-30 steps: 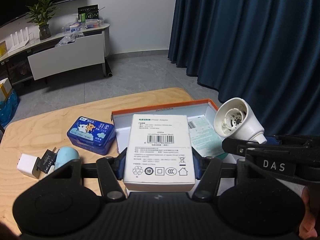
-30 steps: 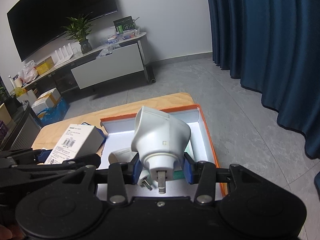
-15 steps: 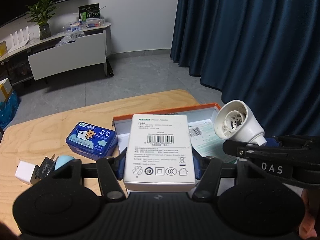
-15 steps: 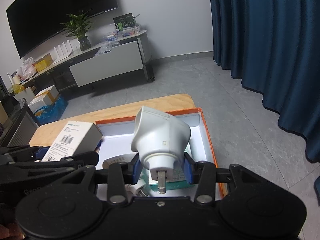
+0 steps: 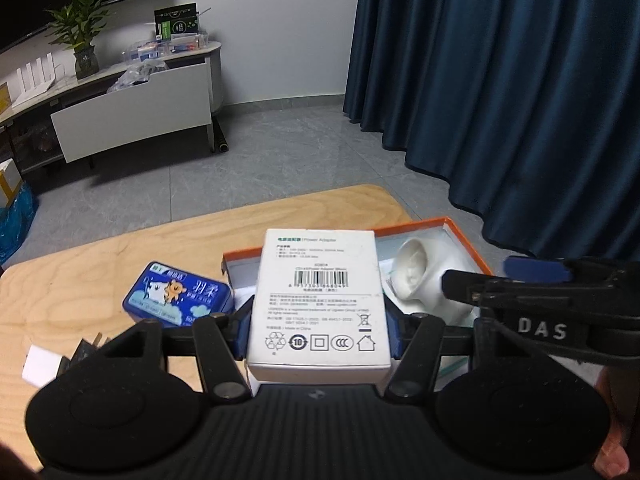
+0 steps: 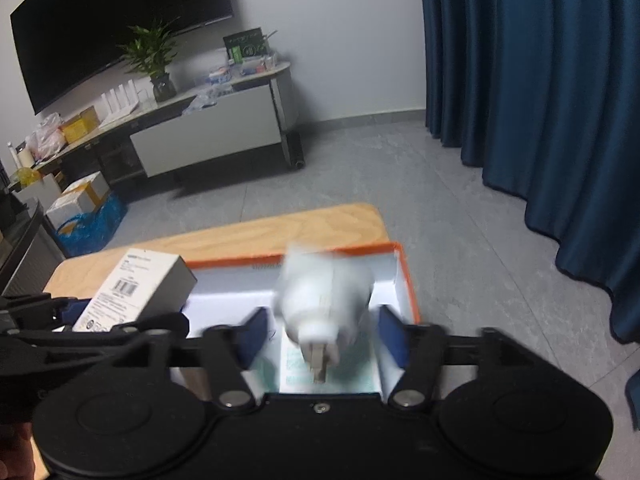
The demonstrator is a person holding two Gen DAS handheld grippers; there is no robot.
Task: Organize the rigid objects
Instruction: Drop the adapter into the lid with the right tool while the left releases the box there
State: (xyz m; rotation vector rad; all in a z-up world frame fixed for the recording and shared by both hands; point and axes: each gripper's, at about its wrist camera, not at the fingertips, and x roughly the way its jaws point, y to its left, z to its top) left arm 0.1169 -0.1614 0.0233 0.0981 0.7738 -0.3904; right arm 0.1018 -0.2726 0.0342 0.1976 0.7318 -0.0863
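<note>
Left gripper pinching white adapter box, long axis pointing 12 o'clock, held over orange-rimmed tray near edge. Right gripper spread wide; white plug adapter blurred between the pads, not touching, over tray at 12 o'clock. Blue tin at 10 o'clock on table. Likely next: box goes forward-down into tray, left arm nearer.

Bench pale matt wood; adapter box smooth white card; plug glossy white plastic; tin glossy blue.
</note>
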